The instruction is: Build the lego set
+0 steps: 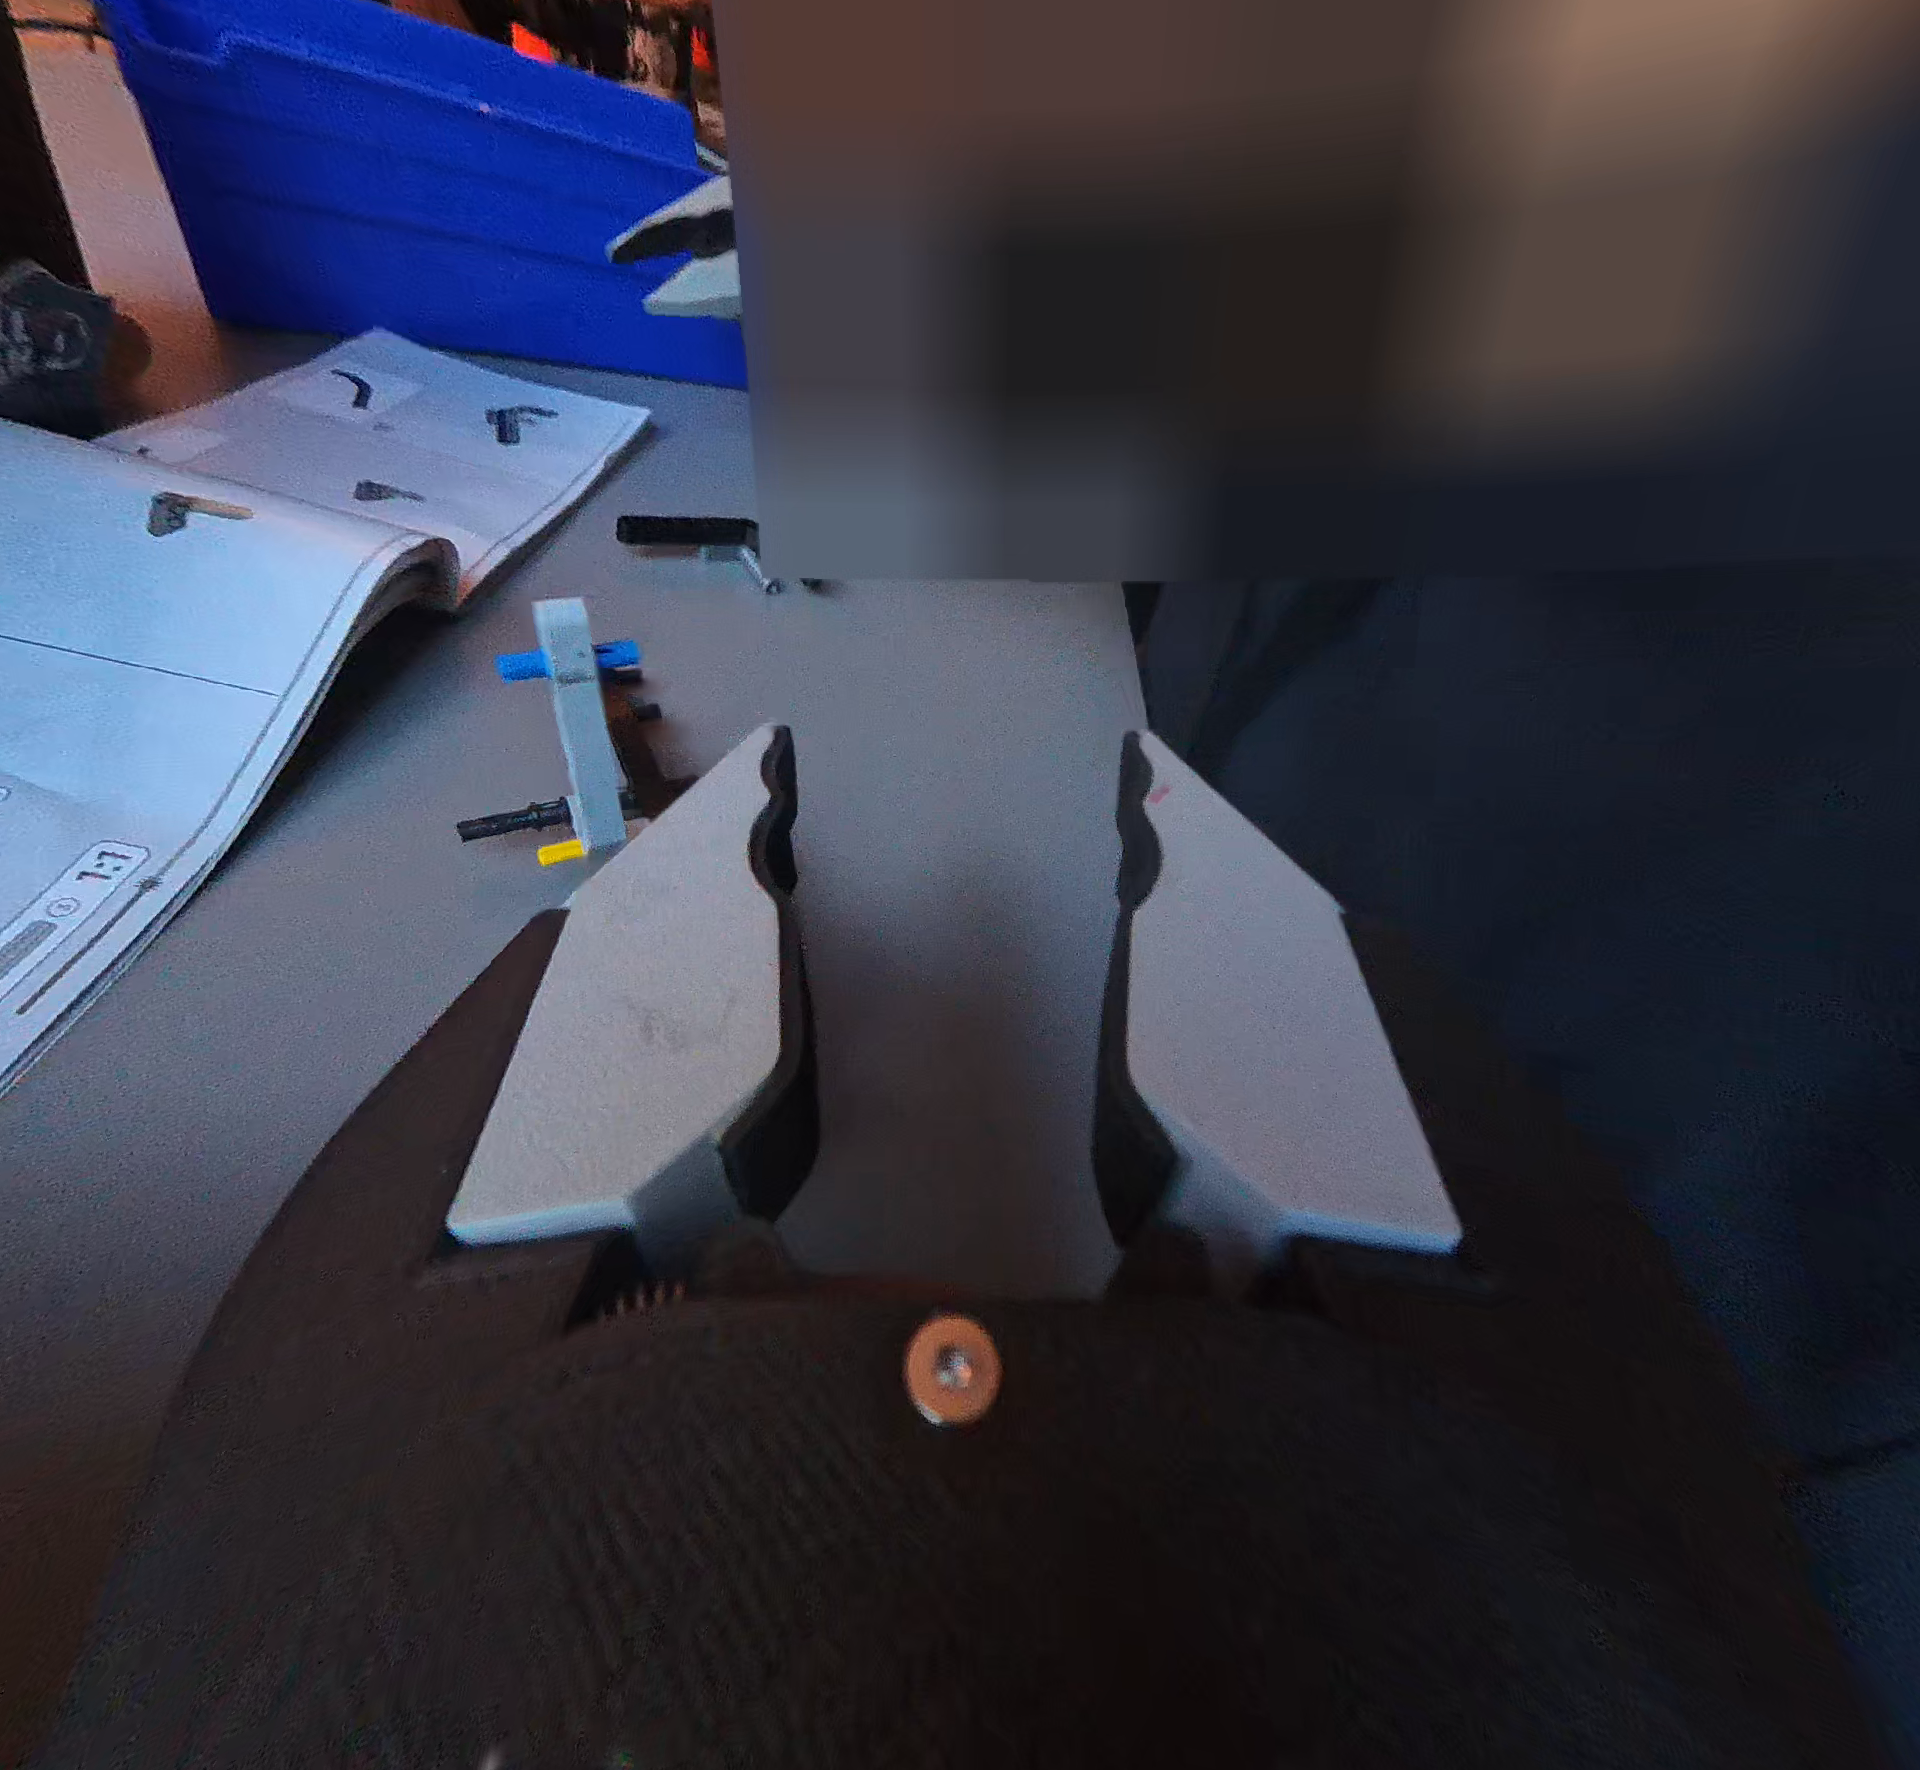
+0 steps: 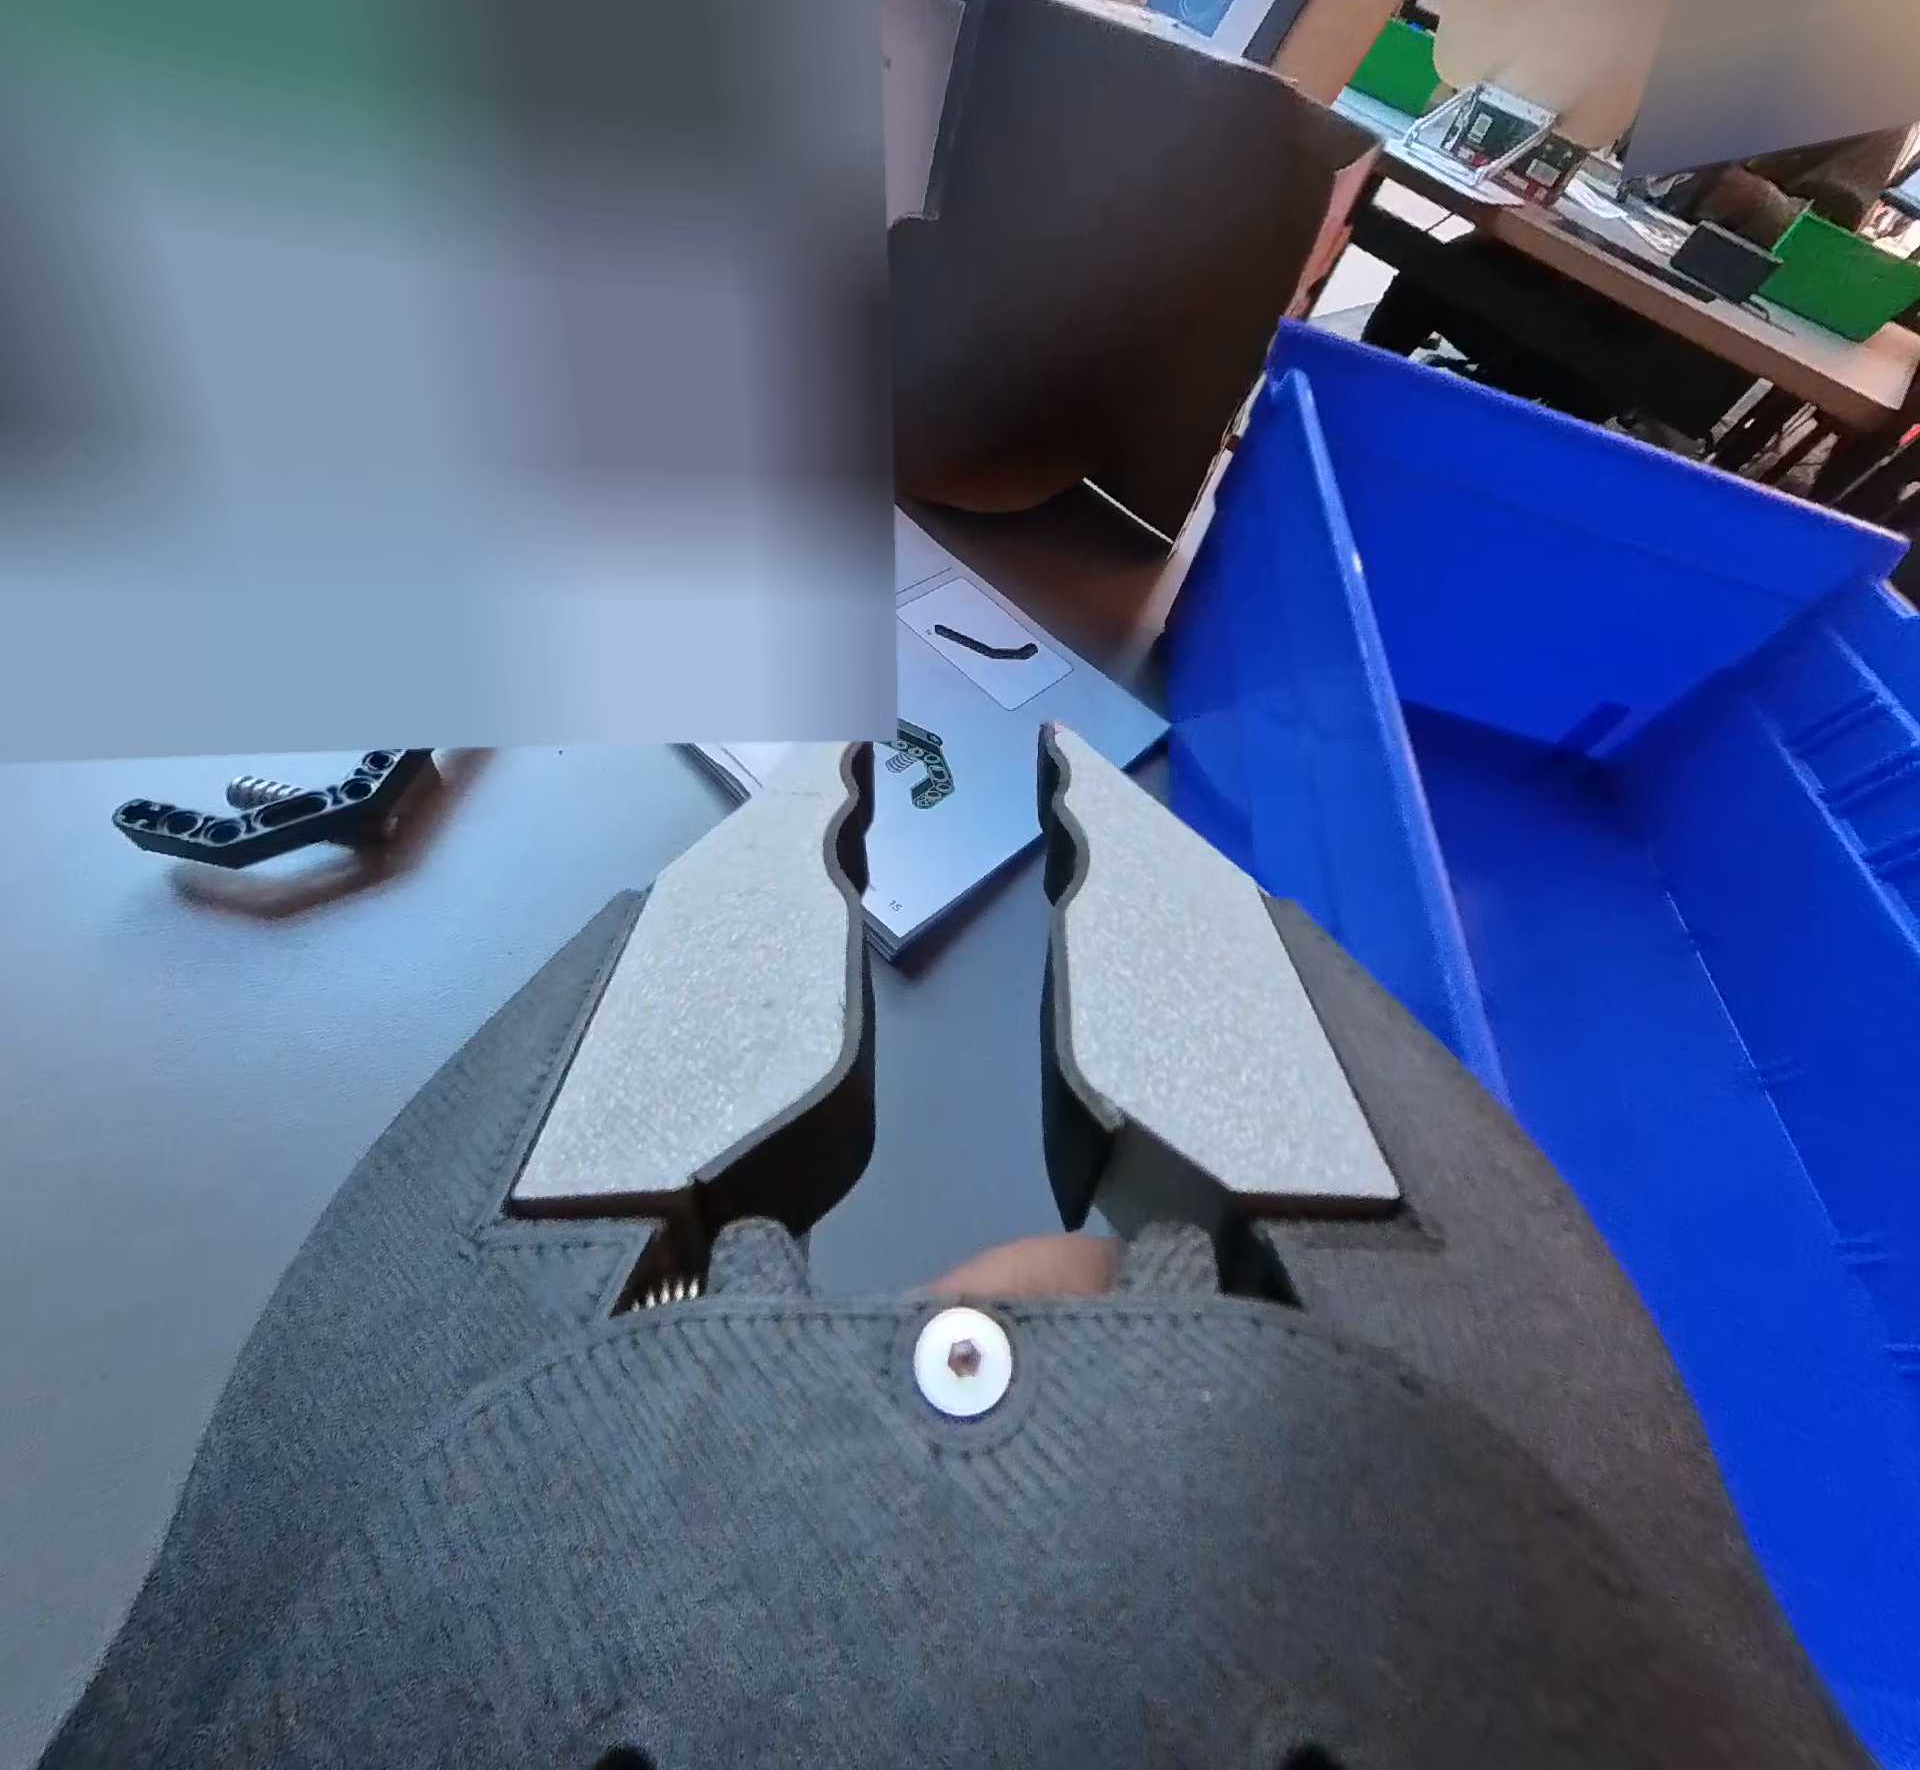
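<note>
In the left wrist view my left gripper [image 1: 956,744] is open and empty above the grey table. Left of it stands a small grey beam assembly [image 1: 580,733] with blue [image 1: 520,666], black [image 1: 509,824] and yellow [image 1: 559,853] pins. A black beam [image 1: 681,531] lies farther back. The open instruction booklet [image 1: 208,598] lies at the left. In the right wrist view my right gripper [image 2: 951,749] is open and empty over the booklet's corner [image 2: 966,837]. A black angled beam [image 2: 270,811] with a grey piece [image 2: 255,790] behind it lies at the left. The right gripper's fingers [image 1: 686,250] show far off in the left wrist view.
A blue plastic bin [image 2: 1558,785] stands close on the right of the right gripper; it shows at the back in the left wrist view [image 1: 395,193]. A brown cardboard box [image 2: 1091,266] stands behind the booklet. Other tables with green bins [image 2: 1839,276] are beyond. The tips of one gripper are about 35 cm away from the tips of the other.
</note>
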A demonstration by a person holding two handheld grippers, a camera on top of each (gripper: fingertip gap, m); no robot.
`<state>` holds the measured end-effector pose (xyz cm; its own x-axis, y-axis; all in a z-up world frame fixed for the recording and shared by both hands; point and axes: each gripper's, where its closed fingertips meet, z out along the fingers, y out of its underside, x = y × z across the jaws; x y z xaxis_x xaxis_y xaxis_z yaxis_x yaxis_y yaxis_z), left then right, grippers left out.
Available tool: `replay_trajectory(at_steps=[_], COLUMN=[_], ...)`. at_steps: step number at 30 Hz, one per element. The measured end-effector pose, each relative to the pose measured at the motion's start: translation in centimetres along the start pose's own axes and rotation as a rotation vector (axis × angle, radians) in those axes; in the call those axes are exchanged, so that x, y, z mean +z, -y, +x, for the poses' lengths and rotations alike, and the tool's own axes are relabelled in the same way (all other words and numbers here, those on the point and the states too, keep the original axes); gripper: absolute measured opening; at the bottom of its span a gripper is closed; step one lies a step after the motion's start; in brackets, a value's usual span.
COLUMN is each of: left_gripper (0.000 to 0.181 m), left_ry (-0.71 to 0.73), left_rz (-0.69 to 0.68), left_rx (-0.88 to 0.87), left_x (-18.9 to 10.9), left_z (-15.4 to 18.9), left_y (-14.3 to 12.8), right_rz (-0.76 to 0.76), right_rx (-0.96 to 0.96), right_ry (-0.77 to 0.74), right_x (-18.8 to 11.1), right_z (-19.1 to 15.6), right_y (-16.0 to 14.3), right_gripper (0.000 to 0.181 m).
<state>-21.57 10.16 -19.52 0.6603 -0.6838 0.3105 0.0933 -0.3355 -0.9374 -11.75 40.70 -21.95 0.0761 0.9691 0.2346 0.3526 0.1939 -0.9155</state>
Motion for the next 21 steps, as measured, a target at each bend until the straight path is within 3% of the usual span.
replay_trajectory(at_steps=[8, 15, 19, 21], left_gripper=[0.057, 0.056, 0.049, 0.045], left_ry=[0.068, 0.096, 0.122, 0.168], left_rz=[0.031, 0.046, 0.175, 0.159], left_rx=[0.007, 0.071, -0.011, -0.022], left_x=[-0.1, -0.2, -1.0, -0.9], left_z=[0.0, 0.7, 0.3, 0.1], left_y=[0.2, 0.5, 3.5, 5.2], right_rz=[-0.094, -0.237, -0.305, -0.296], right_rx=[0.036, -0.075, -0.041, 0.018], right_ry=[0.008, -0.015, 0.003, 0.026], right_x=[1.3, 2.4, 3.1, 3.3], right_z=[-0.4, -1.3, -1.9, -2.0], right_y=[-1.3, -3.0, -3.7, -3.5], right_gripper=[0.036, 0.032, 0.034, 0.032])
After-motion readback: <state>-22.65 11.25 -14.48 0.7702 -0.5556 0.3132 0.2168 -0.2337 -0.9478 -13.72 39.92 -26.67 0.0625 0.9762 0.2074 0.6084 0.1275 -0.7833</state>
